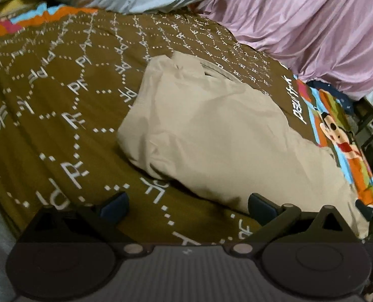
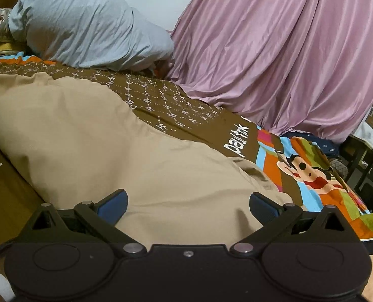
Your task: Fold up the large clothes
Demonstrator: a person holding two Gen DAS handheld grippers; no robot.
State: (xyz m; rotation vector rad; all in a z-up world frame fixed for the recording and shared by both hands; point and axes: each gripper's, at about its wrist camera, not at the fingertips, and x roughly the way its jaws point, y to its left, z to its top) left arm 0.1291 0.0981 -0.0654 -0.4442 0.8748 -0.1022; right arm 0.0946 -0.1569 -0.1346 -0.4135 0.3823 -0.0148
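On brown bedspread [image 1: 60, 100], beige garment [image 1: 211, 130] — both jaws wide, empty — collar only left view.

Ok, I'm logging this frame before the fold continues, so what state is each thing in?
beige garment: rumpled, lying loose on the bedspread, not held.
left gripper: open, empty, over the garment's near edge.
right gripper: open, empty, above the garment.
brown bedspread: spread out, lightly wrinkled.
pink curtain: hanging, draped onto the bed.

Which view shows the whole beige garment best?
The left wrist view: the beige garment lies almost entirely in frame on the brown bedspread, its outline readable. The right wrist view sits closer, cropping the garment at the left and bottom edges.
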